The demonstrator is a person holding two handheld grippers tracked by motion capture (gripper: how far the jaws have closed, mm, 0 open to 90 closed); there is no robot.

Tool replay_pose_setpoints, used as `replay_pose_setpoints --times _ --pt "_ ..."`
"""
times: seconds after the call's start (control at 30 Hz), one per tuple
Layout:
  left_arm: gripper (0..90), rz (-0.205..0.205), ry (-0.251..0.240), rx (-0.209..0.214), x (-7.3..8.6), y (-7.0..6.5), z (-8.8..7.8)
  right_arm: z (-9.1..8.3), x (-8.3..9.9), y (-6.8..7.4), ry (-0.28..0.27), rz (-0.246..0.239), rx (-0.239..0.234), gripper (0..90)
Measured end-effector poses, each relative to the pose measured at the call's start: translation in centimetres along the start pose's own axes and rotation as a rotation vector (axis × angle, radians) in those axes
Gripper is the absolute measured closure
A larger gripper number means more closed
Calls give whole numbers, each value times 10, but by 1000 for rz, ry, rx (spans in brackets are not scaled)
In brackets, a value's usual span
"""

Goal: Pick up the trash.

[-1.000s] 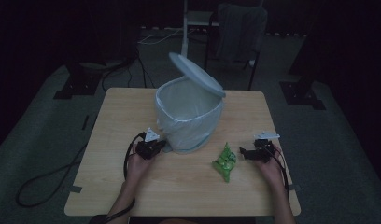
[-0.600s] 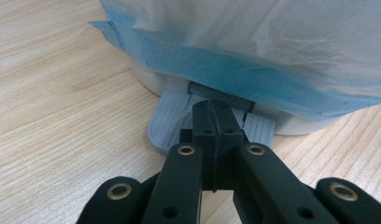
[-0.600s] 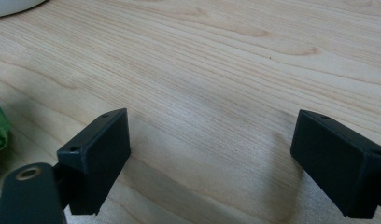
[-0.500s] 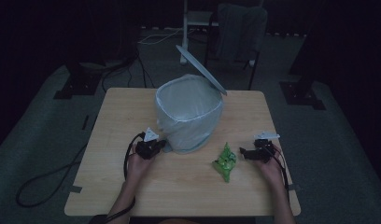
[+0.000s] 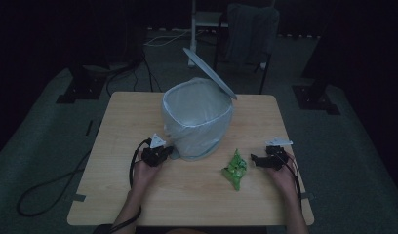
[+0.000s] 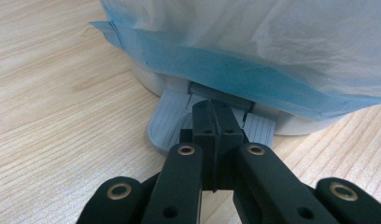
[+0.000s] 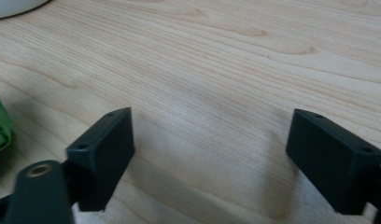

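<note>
A person's two forearms reach in from the near edge of a light wooden desk (image 5: 114, 146) in a dim room, each hand holding a black gripper. At about 7 o'clock from the desk's middle, the left gripper (image 5: 165, 152) points toward a pedal bin; seen from the left gripper view, its jaws are clenched together with nothing between them, their tips resting on the bin's ribbed grey foot pedal (image 6: 167, 119). At about 4 o'clock, the right gripper (image 5: 254, 159) rests low over the desk with its jaws released and spread wide, bare wood between them. Just to that gripper's left, at about 5 o'clock, lies a crumpled green wrapper (image 5: 235, 168), apart from the jaws; its edge shows at the left border of the right gripper view. Past the grippers, at the desk's centre, stands the white bin (image 5: 197, 119), lined with a pale blue-edged plastic bag (image 6: 235, 51) folded over its rim. Its lid (image 5: 209, 73) is tilted up and open at the far side. Beyond the desk, a chair (image 5: 250, 34) and cables (image 5: 46, 185) sit on the dark floor.
</note>
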State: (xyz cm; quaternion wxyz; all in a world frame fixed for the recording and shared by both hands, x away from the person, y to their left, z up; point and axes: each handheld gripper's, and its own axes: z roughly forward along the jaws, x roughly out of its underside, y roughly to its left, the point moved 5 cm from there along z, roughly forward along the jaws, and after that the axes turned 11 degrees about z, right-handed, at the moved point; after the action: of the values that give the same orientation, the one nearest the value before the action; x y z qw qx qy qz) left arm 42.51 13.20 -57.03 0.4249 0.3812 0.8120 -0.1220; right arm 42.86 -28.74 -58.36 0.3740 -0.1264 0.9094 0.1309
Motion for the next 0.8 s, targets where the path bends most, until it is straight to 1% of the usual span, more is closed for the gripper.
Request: replay_pose_setpoints --times 0.07,0.13,0.27,0.4,0.53,0.6,0.63,0.7,0.8 --pt "900 -1 0 0 0 0 0 -2 1 0 -7 -4 -9 237" --pt "900 -1 0 0 0 0 0 -6 2 -1 -3 2 -5 344" --pt "900 -2 -2 0 0 0 0 -11 3 -1 15 2 -1 435" --pt "900 -4 -2 2 0 0 0 -14 3 -2 19 6 3 563" --pt "900 -5 -4 2 0 0 0 -16 4 -1 27 10 -32 619" --pt "900 -2 -3 -1 0 0 0 -20 3 2 16 -2 -44 639" --pt "900 -2 -3 -1 0 0 0 -23 2 4 6 -6 -57 650" --pt "900 -1 -4 -1 0 0 0 -27 0 7 -5 -7 -71 664" --pt "900 -1 -4 -3 0 0 0 -35 -3 11 -25 -5 -110 682"
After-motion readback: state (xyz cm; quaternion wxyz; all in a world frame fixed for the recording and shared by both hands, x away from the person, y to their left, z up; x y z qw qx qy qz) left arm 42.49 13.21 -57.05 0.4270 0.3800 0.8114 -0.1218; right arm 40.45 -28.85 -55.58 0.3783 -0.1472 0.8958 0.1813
